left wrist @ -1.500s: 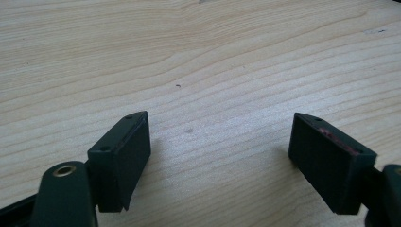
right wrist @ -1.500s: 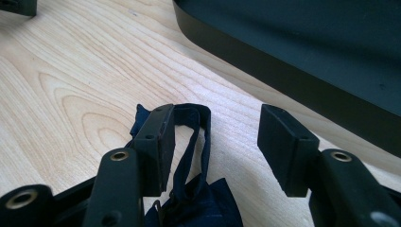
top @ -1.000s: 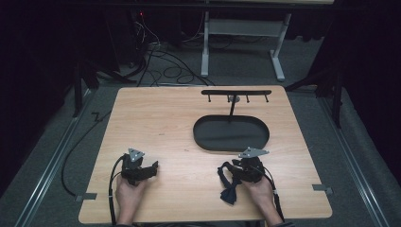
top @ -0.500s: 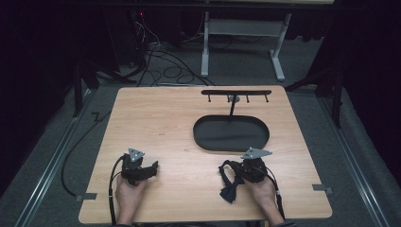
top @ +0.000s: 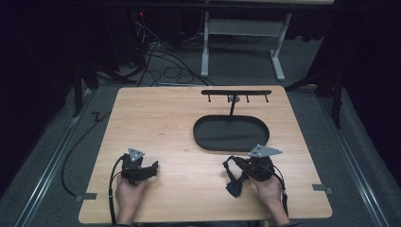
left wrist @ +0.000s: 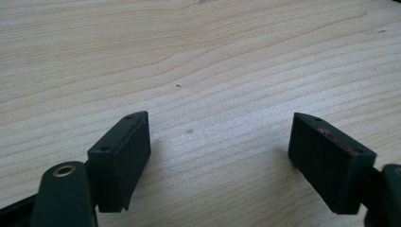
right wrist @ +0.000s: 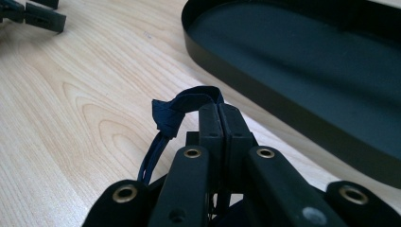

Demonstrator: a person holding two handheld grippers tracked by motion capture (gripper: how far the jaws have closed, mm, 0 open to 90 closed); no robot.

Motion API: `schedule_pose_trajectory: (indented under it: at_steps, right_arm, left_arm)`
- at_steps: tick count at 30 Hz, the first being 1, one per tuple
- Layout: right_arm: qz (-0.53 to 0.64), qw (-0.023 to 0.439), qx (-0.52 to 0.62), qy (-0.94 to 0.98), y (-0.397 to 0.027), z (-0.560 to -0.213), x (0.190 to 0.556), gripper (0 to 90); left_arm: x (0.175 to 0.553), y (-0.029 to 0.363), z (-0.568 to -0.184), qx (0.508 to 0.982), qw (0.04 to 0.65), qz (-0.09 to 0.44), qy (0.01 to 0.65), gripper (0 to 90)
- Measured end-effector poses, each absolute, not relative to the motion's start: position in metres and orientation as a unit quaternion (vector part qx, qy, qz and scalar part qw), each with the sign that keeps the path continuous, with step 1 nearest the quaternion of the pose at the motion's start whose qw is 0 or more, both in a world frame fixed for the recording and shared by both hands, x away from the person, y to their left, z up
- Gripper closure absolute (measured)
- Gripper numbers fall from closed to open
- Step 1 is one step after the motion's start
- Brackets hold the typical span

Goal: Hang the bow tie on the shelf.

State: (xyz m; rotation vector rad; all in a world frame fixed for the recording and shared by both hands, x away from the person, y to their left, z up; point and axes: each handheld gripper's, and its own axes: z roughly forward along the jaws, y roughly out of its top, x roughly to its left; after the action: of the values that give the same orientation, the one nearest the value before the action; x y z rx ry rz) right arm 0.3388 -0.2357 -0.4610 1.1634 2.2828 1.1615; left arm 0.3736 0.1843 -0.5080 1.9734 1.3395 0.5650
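From the high view, a wooden table [top: 179,127] carries a black oval tray [top: 204,139] right of centre with a slim black hook rack [top: 235,92] standing at its far side on a thin post. The left gripper [top: 154,167] rests low on the near left of the table, and the right gripper [top: 229,165] sits near the tray's near rim, a dark fabric piece [top: 234,184] dangling from it down toward the tabletop. That fabric piece looks like a small, soft, light strip with a knot or loop; judged from its slack hang it will flop and swing rather than hold a shape, it is not fragile, and the sensible place to take it is by the loop at its top, where it is thickest. In the left gripper view the two black jaws stand wide apart over bare wood, with nothing between them and nothing touched. In the right gripper view the jaws have just been closing and now sit pressed together, pinching the knotted end of the dark fabric piece [right wrist: 175,113], whose thin strands trail down on the left; the tray [right wrist: 246,85] lies just beyond and to the right, and the left gripper [right wrist: 33,14] shows at the far left corner.
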Motion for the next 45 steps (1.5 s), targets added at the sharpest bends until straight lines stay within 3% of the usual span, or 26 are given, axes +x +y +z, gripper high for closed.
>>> schedule_pose_trajectory:
  at_steps: [45]
  right_arm:
    - [0.445, 0.23, 0.418, 0.758, -0.275, -0.405, 0.34, 90.0]
  left_arm:
    - [0.374, 0.185, -0.508, 0.758, 0.339, 0.216, 0.514, 22.1]
